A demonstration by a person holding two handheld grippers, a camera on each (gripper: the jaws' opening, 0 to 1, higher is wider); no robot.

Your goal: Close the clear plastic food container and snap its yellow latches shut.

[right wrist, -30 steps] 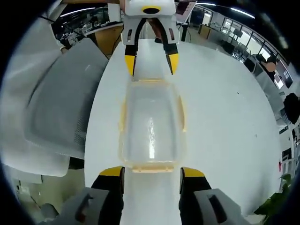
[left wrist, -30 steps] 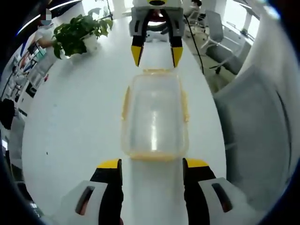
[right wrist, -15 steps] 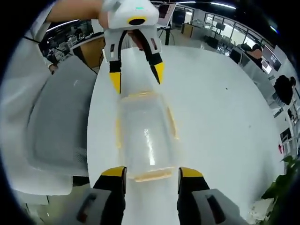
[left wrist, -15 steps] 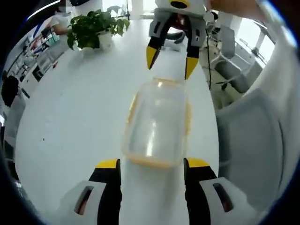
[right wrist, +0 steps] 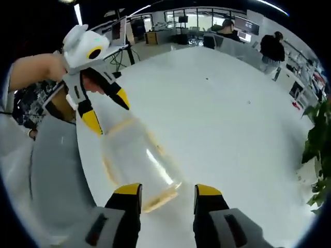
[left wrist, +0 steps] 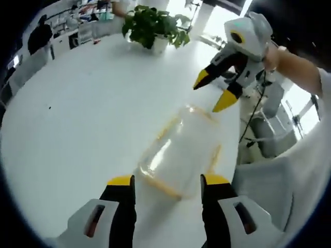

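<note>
The clear plastic food container [left wrist: 182, 152] with yellow latches lies on the white table [left wrist: 77, 113], its lid on. In the left gripper view my left gripper [left wrist: 166, 182] stands open just before the container's near yellow latch [left wrist: 160, 186]. Beyond its far end hangs my right gripper [left wrist: 213, 93], open, held by a hand. In the right gripper view the same container [right wrist: 138, 160] runs away from my open right gripper [right wrist: 165, 190], whose jaws flank the near yellow latch [right wrist: 160, 196]. The left gripper [right wrist: 106, 109] hovers open at the far end.
A potted green plant [left wrist: 154, 25] stands at the table's far side; its leaves [right wrist: 318, 139] show in the right gripper view too. Grey office chairs [left wrist: 269, 181] stand along the table's edge. People sit at desks in the background [right wrist: 271, 44].
Both views have swung round, so the container now lies slanted in each. The grippers stay open at the container's two ends, the opposite one now off to the side.
</note>
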